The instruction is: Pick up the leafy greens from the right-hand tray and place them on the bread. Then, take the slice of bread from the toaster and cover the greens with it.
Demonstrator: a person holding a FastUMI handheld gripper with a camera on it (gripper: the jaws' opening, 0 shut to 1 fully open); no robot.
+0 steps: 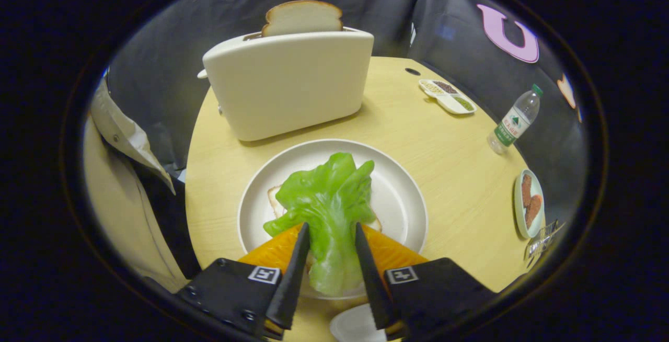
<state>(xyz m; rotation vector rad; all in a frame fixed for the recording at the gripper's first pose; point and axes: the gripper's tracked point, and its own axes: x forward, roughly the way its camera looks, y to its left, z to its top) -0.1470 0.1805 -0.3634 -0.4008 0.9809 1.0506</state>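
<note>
Item: my claw [330,229], both fingers pressed on the leafy greens [326,206], held above the plate [402,195]. Item: bread [275,202] on that plate, under the greens. Item: toaster [287,83] beyond the plate, a bread slice [303,16] upright in its slot. Item: on the worktop [449,154], off right, a water bottle [515,120], a small tray [529,203], a divided dish [448,96].

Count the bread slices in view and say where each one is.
2. One bread slice stands in the toaster; the other slice lies on the plate under the leafy greens. More may be hidden.
</note>
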